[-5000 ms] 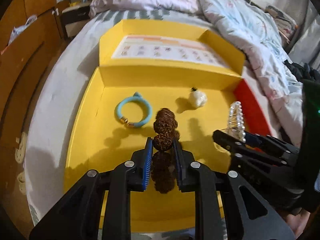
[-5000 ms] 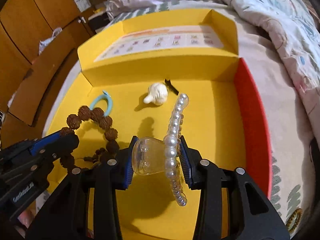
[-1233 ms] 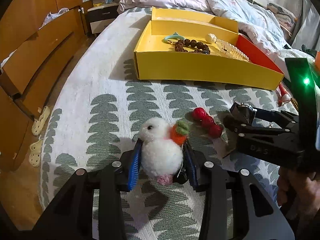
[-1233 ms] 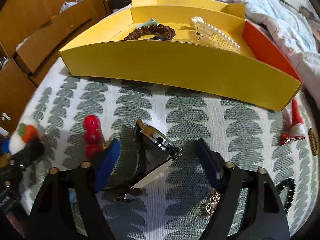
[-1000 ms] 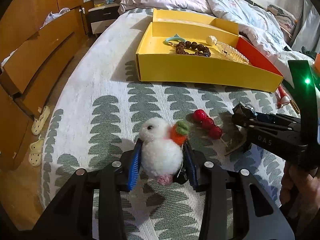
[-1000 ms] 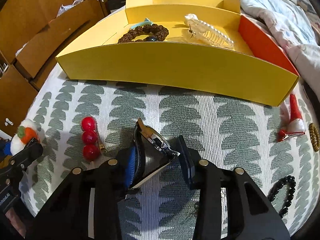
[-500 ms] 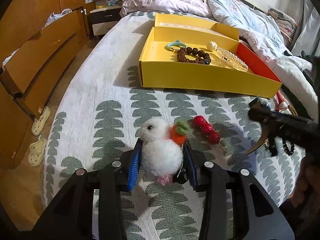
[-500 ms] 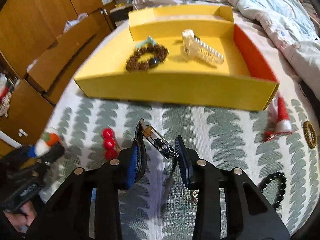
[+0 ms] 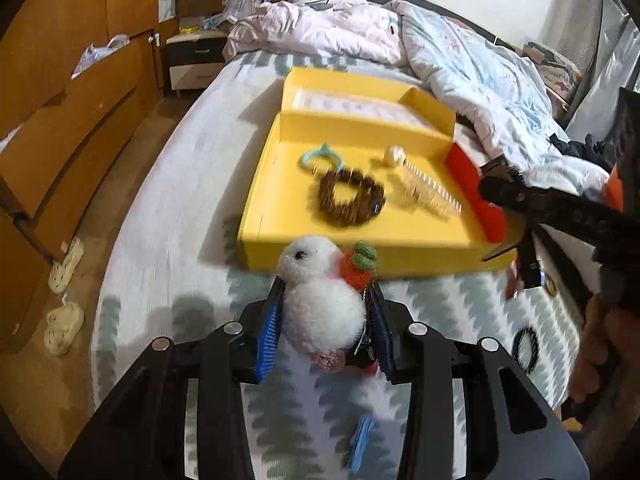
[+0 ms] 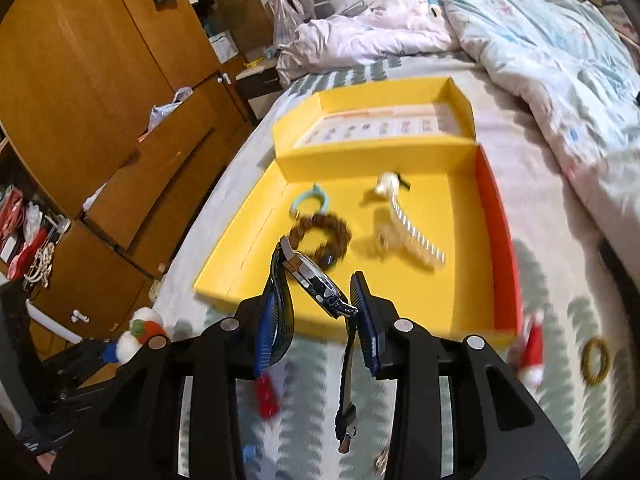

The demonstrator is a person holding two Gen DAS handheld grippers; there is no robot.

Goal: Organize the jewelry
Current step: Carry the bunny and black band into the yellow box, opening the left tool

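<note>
My left gripper (image 9: 325, 325) is shut on a white fluffy pom-pom clip with an orange carrot (image 9: 320, 300), held above the bedspread in front of the yellow box (image 9: 360, 258). My right gripper (image 10: 318, 316) is shut on a wristwatch (image 10: 310, 272) with its strap hanging down, just short of the yellow box's (image 10: 420, 320) near wall. Inside the box lie a brown bead bracelet (image 10: 320, 232), a light blue ring (image 10: 310, 200), a white shell charm (image 10: 386, 184) and a clear pearl hair claw (image 10: 412, 236). The right gripper also shows at the right of the left wrist view (image 9: 500, 188).
On the leaf-patterned bedspread lie a red santa clip (image 10: 532, 352), a gold ring (image 10: 596, 360), a red berry clip (image 10: 266, 396), a blue clip (image 9: 360, 440) and a black bead bracelet (image 9: 526, 344). Wooden drawers (image 10: 120, 208) stand left; a rumpled duvet (image 10: 540, 60) lies behind.
Both grippers have lifted and moved forward toward the yellow box, each still holding its item. The watch now hangs above the box's near wall.
</note>
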